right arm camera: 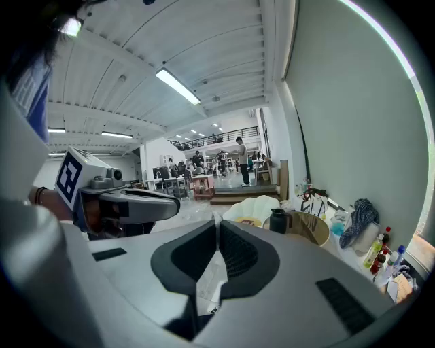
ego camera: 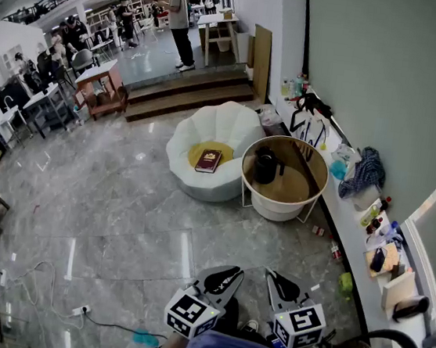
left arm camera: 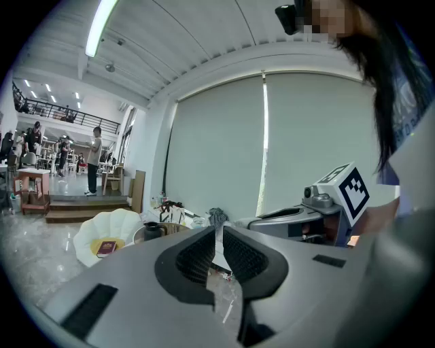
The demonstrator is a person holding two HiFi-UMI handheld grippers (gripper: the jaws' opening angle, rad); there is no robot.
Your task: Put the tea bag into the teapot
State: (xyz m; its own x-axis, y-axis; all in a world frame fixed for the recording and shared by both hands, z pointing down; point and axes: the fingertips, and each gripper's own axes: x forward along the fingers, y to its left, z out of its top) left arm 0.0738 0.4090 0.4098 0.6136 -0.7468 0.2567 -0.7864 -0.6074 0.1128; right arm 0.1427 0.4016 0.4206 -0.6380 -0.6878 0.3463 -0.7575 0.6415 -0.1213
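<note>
A black teapot (ego camera: 266, 166) stands on a round wooden side table (ego camera: 295, 188) by the wall, far ahead of me. It also shows small in the left gripper view as the teapot (left arm camera: 152, 231), and in the right gripper view as the teapot (right arm camera: 278, 221). No tea bag is visible in any view. My left gripper (ego camera: 230, 271) and right gripper (ego camera: 275, 277) are held side by side close to my body, well short of the table. The jaws of the left gripper (left arm camera: 219, 231) and of the right gripper (right arm camera: 217, 228) are shut with nothing between them.
A white shell-shaped chair (ego camera: 231, 128) holding a yellow cushion and a book (ego camera: 208, 160) stands left of the table. A long white ledge (ego camera: 353, 229) with bottles and a cloth runs along the right wall. Cables (ego camera: 39, 281) lie on the marble floor. Steps (ego camera: 189, 91) and people are far back.
</note>
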